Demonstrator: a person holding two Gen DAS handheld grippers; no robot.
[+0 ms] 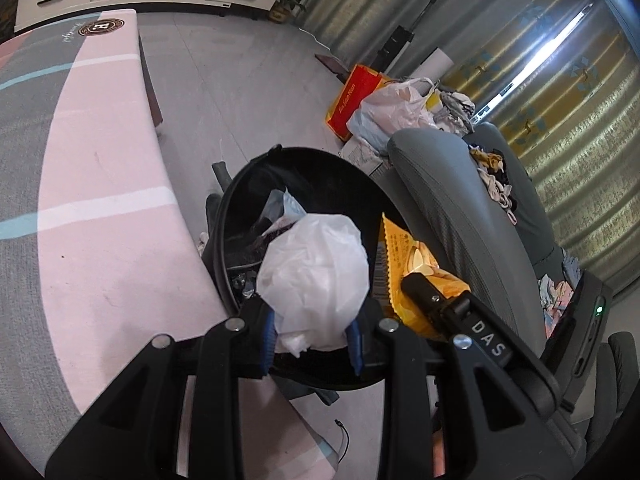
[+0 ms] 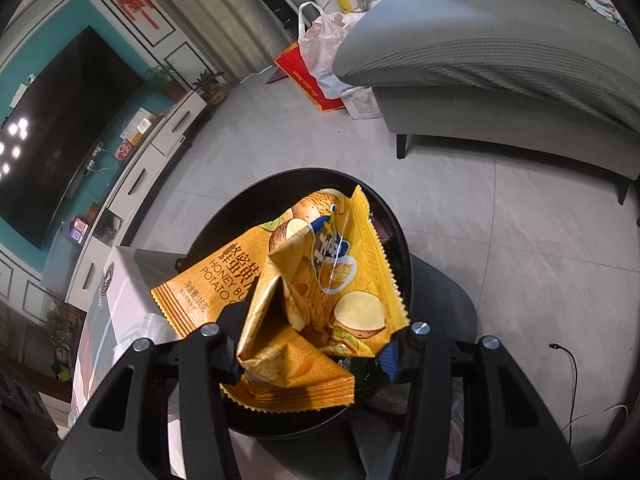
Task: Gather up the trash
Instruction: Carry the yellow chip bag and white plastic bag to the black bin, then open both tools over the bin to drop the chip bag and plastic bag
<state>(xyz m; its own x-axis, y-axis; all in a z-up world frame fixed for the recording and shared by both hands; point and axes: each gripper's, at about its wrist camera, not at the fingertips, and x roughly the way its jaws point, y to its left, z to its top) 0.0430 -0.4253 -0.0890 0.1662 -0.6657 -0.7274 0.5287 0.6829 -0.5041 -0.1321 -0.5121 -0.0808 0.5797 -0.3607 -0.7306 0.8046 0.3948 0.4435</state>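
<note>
Left wrist view: left tongs (image 1: 312, 336) clenched on a crumpled white plastic bag (image 1: 316, 276), blue pads pressed into its sides, held directly over the open black trash bin (image 1: 240, 196). Inside the bin, more wrappers and dark scraps. To the right, the right tongs (image 1: 420, 284) reaching in, gripping a yellow chip bag (image 1: 404, 248) at the bin's rim. Pink and grey tabletop (image 1: 104, 208) just left of the bin; grey sofa (image 1: 460, 200) to the right.

Right wrist view: right tongs (image 2: 312, 360) grasping the folded yellow chip bag (image 2: 320, 280), creased between the pads and spread above the bin's mouth (image 2: 248, 208). Grey floor (image 2: 500, 260) around; sofa (image 2: 500, 72) beyond; dark television (image 2: 60, 128) at left.
</note>
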